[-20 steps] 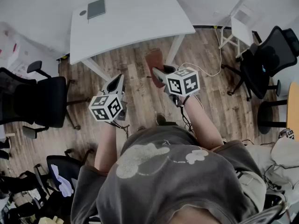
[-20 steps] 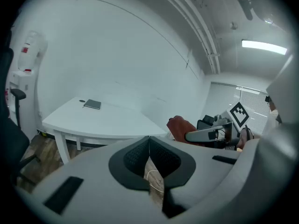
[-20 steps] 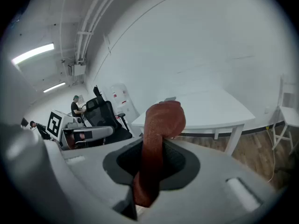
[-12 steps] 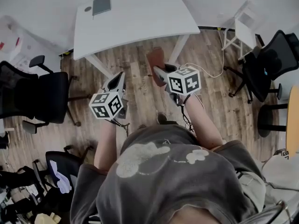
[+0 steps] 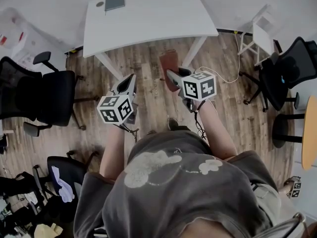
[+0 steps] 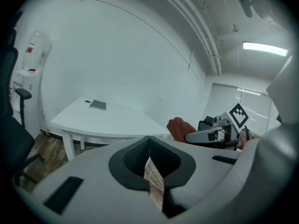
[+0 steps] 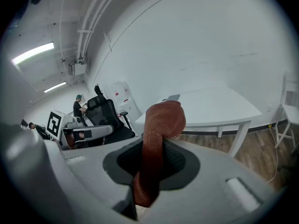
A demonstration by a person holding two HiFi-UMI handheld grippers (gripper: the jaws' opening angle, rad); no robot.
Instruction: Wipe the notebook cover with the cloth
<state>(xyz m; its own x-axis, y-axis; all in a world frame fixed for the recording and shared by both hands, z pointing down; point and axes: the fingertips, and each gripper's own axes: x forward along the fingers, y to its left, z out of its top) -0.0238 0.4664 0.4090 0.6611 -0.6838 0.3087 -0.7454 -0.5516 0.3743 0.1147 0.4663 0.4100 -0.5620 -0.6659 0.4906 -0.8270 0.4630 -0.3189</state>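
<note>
Your left gripper (image 5: pixel 130 81) and right gripper (image 5: pixel 171 77) sit nearer the white table (image 5: pixel 158 19) than before, left pressed together empty, right pinching the brown cloth (image 7: pixel 158 134), notebook (image 5: pixel 114 0) on the table's far corner.

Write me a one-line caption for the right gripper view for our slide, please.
Right gripper shut on a rust-red cloth, facing the white table with the grey notebook on it.

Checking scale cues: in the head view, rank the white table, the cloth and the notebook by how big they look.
1. white table, by far.
2. cloth, slightly ahead of the notebook, but it is nearer the camera, so that is unsure.
3. notebook.
</note>
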